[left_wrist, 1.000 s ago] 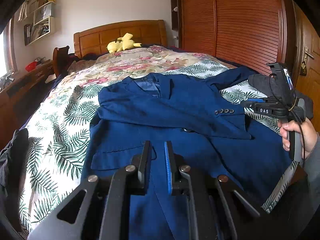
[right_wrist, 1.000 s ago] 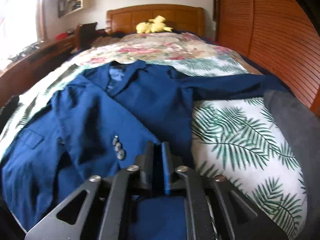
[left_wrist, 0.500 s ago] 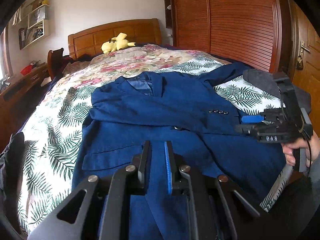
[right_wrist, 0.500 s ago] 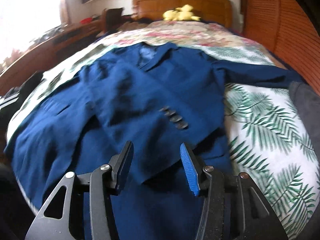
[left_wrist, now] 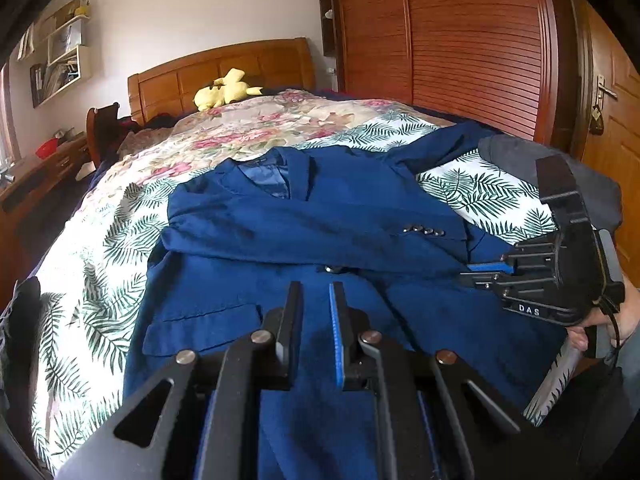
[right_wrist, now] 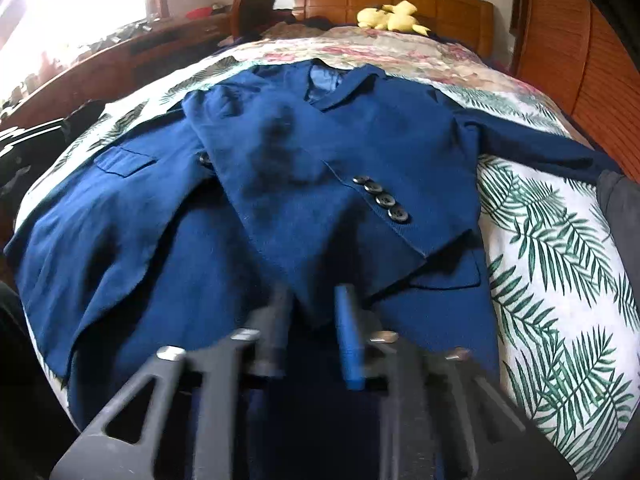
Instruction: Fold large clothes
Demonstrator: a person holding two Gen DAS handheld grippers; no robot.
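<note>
Right wrist view: navy blue wool blazer [right_wrist: 320, 168] lies face-up on palm-print bedspread [right_wrist: 560, 260] — one sleeve folded across chest, other outstretched (body fold undone). Right gripper [right_wrist: 312, 320] just closed, pinching hem fabric; left gripper [left_wrist: 312, 320] nearly closed, grip unclear.

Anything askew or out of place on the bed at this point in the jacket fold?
Only the blue jacket looks uneven: one sleeve is folded across its front, cuff buttons up, while the other sleeve trails out sideways over the palm-print bedspread toward a dark grey garment. Nothing looks spilled or damaged.
</note>
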